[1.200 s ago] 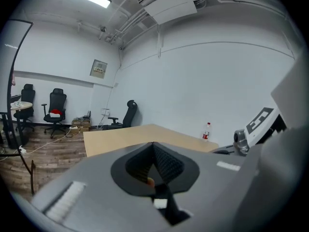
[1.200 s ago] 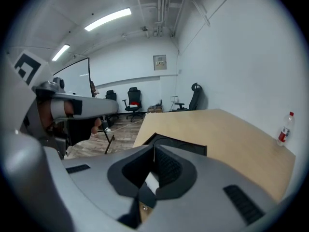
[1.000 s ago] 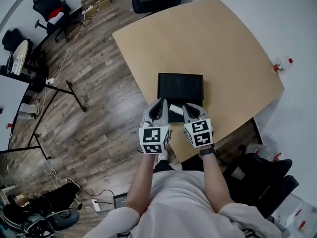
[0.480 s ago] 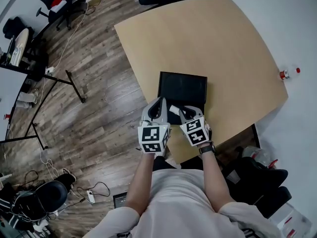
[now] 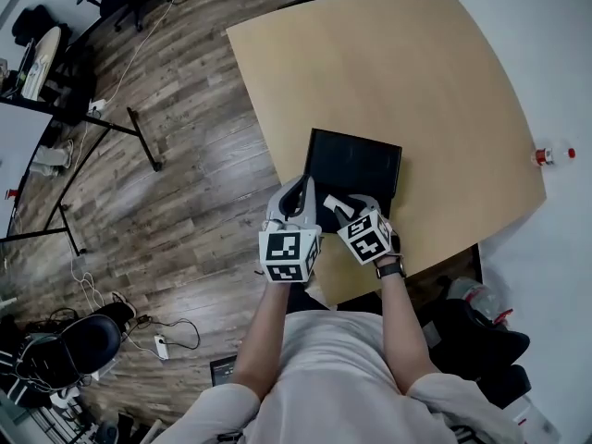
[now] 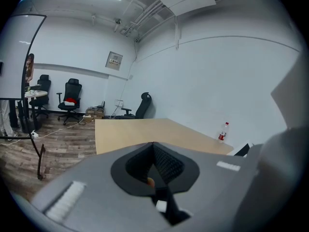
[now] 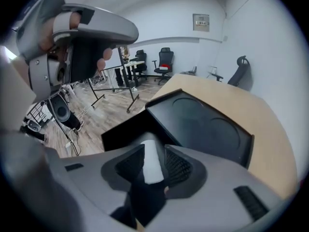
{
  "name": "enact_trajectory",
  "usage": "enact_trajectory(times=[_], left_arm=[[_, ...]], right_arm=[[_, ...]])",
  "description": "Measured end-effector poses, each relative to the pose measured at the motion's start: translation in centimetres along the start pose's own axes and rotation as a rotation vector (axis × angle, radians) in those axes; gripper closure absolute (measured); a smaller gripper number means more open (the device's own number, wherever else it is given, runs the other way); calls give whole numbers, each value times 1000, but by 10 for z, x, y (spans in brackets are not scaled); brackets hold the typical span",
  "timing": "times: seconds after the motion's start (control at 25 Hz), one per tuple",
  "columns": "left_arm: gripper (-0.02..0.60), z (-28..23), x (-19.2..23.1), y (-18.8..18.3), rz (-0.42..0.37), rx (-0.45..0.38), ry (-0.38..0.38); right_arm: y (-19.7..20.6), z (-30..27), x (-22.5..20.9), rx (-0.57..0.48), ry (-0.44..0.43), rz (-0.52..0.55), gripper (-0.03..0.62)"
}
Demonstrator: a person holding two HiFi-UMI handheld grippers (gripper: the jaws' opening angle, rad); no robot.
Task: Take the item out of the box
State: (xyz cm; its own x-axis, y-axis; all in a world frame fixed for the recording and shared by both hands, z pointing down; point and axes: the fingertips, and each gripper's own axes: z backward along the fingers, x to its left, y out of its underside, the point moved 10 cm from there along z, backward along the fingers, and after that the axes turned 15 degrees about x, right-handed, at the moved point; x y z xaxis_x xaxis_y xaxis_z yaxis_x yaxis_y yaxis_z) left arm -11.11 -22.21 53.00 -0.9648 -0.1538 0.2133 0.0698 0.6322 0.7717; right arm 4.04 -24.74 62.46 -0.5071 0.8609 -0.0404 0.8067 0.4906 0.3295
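Note:
A black box (image 5: 356,160) lies open on the beige table (image 5: 416,72), near its front edge. In the right gripper view its moulded black tray (image 7: 203,124) sits just past the jaws. My right gripper (image 5: 344,203) tilts down over the box's near part. Its jaws have just been opening, and a small white item (image 7: 153,161) lies loose between them, also seen as a white item (image 5: 330,203) from above. My left gripper (image 5: 299,191) hovers beside it at the box's left edge, shut, with nothing visible in its pads (image 6: 164,161).
A small bottle with a red cap (image 5: 546,155) stands at the table's far right edge. Wooden floor (image 5: 185,155) lies left of the table, with a desk frame (image 5: 111,128), chairs and cables on it. The person stands at the table's near edge.
The right gripper has tipped downward and sunk toward the box's near end, carrying the white item lower. The left gripper has shifted slightly beside it.

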Motion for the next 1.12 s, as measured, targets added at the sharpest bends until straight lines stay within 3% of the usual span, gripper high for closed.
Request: enact_trajectory(times=[0.44,0.84,1.12], left_arm=[[572,-4,10,2,19,14,-38],[572,-5,7,0,18,10,-34],[572,4,11,6,13,16,-42]], right_arm=[[5,-37,1,108,-62,111,448],[3,-55,8,144,-112,136,434],[3,-61,10,157,-79,142,445]])
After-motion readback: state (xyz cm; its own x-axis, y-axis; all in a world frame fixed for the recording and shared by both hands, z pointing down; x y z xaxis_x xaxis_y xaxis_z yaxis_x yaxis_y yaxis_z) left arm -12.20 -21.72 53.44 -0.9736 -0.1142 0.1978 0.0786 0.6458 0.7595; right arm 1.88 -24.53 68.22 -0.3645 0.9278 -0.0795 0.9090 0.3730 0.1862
